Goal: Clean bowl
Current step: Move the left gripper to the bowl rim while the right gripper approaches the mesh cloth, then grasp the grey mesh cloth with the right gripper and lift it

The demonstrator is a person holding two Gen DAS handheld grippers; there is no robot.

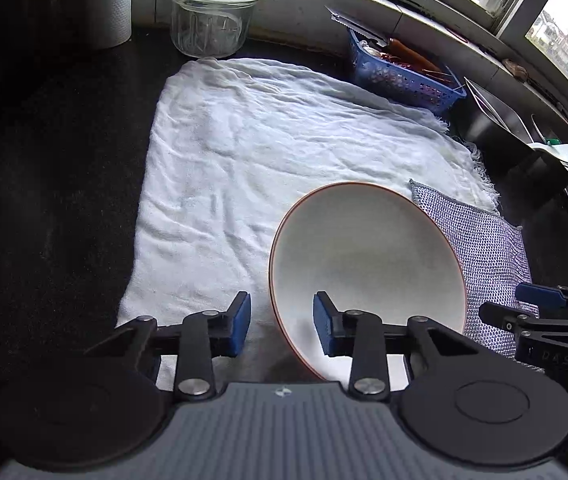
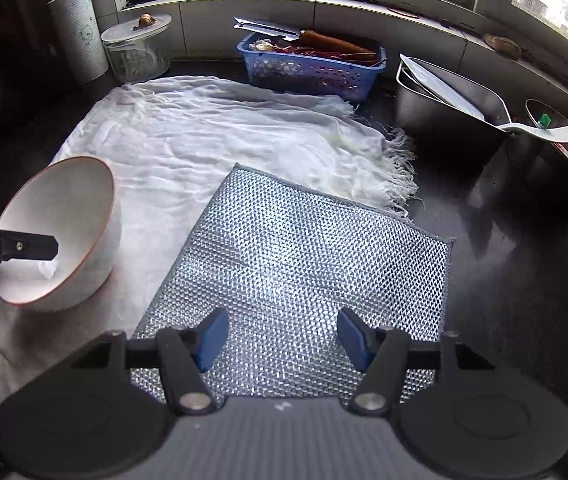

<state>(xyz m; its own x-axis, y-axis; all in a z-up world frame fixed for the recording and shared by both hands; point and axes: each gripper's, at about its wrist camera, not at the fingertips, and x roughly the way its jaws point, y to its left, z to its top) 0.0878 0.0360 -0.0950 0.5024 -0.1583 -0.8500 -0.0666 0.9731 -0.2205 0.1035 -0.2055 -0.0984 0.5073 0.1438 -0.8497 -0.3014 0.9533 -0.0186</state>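
My left fingers (image 1: 281,326) straddle the near rim of the bowl (image 1: 364,256): one blue pad sits inside the white hollow, the other outside the wall. The gap between them is narrow. A sliver of cloth shows between the outer pad and the rim, so I cannot tell whether I am truly pinching the bowl or only bracketing it. The bowl is tipped up on its side, its orange-edged mouth turned toward me, its underside on the white towel (image 1: 243,152).

My right fingers (image 2: 284,340) are spread apart with nothing between the pads. They hang over the near part of a silvery mesh scouring cloth (image 2: 304,248); I cannot tell if they touch it. That cloth lies flat just to the right of the bowl, its far corner overlapping the fringed edge of the towel.

The towel is spread, wrinkled, over a dark desk (image 1: 43,200). Along the back wall under the window stand a paper roll (image 2: 79,36) and a lidded glass jar (image 1: 211,20). A blue basket (image 2: 312,70) there holds a knife. To its right stands a steel tub (image 2: 444,108).
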